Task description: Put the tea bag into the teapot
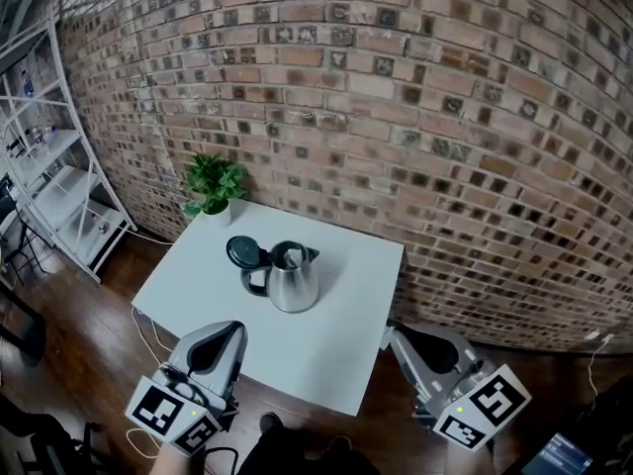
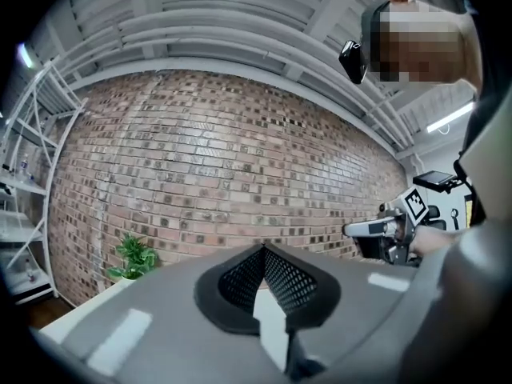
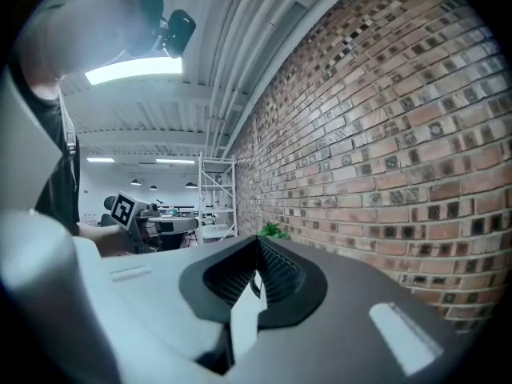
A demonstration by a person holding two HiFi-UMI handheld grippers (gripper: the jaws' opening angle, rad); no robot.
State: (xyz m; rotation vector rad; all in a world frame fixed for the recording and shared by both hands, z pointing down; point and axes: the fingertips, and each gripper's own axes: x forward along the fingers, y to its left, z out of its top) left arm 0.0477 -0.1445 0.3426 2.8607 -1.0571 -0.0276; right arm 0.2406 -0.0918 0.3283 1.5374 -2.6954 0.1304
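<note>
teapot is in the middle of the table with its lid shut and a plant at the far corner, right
No: the lid is flipped open, not shut, as the head view shows. The teapot does stand in the middle of the table, with the plant at the far corner.

Your head camera is looking steeply down from well above the white table (image 1: 336,364), with the brick wall (image 1: 396,87) beyond. The camera on your left gripper (image 1: 229,332) is facing level at that wall, close behind its jaws. The one on your right gripper (image 1: 394,332) is looking along the wall toward the shelving (image 3: 216,202). All three are sharing the potted plant (image 1: 213,186).
</note>
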